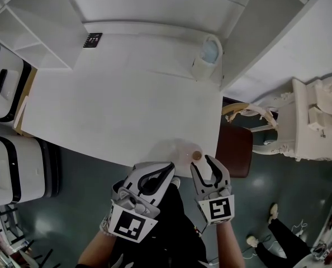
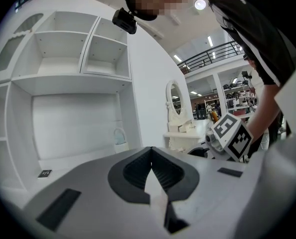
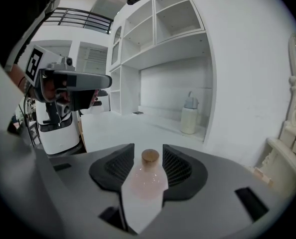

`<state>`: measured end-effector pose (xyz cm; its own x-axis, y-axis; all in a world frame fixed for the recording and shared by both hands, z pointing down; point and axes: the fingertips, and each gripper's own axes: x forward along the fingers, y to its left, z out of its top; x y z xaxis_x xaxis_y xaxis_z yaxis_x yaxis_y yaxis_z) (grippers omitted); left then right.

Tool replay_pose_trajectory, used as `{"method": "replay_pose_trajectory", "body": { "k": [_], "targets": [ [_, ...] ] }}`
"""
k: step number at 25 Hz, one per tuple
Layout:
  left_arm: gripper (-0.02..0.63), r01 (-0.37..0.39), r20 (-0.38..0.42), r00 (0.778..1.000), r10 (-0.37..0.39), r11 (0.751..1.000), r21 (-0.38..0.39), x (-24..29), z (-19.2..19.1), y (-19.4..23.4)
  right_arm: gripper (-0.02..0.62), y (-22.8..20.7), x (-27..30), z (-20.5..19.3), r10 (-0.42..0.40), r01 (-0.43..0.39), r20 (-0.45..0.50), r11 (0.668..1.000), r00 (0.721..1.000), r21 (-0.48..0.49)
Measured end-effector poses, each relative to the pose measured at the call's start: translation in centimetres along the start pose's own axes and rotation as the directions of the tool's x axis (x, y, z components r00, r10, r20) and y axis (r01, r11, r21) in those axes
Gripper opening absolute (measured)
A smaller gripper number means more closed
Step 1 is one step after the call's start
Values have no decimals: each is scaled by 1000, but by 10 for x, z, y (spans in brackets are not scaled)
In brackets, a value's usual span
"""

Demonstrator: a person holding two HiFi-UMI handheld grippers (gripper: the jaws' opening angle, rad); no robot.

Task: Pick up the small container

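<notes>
The small container is a clear, faintly pink bottle with a cork stopper [image 1: 197,155]. It sits on the white table [image 1: 115,110], close to its front edge. In the right gripper view the bottle [image 3: 147,179] looks upright between the two dark pads, and a gap shows on each side of the cork. My right gripper [image 1: 204,164] is open around it. My left gripper [image 1: 167,169] hovers just left of the bottle over the table's edge. Its jaws [image 2: 151,153] meet at the tips with nothing between them.
A white lidded jug [image 1: 206,57] stands at the back right of the table, and a small marker tag [image 1: 92,39] lies at the back left. White machines [image 1: 4,82] stand left of the table. On the right are a brown chair seat [image 1: 234,149] and an ornate white dresser [image 1: 314,121].
</notes>
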<state>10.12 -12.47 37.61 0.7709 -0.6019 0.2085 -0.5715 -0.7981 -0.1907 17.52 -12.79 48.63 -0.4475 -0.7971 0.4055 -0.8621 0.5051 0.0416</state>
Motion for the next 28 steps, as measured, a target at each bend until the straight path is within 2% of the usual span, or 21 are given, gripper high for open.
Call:
{"method": "replay_pose_trajectory", "body": {
  "k": [4,8,16,28],
  "targets": [
    [2,9,-9,1000,-9,1000,-14,-1,-8,-1,163,-3,11,-17,-23,23,-27,1000,999,16],
    [2,3,-8,1000,-3,1000,-31,-2,-15,-2,163,-1,23,-29,-25,22,-63,999,998,-45],
    [2,0,-16,1000,-1,999,-44,-1,-22,-1,163,1,38,-34,-14,10,-49,997,999,-82],
    [2,7,-39,999,-9,999,-46,4,-31,0,144,-3,37,-30,-20,20,12,1000,1000,-7]
  ]
}}
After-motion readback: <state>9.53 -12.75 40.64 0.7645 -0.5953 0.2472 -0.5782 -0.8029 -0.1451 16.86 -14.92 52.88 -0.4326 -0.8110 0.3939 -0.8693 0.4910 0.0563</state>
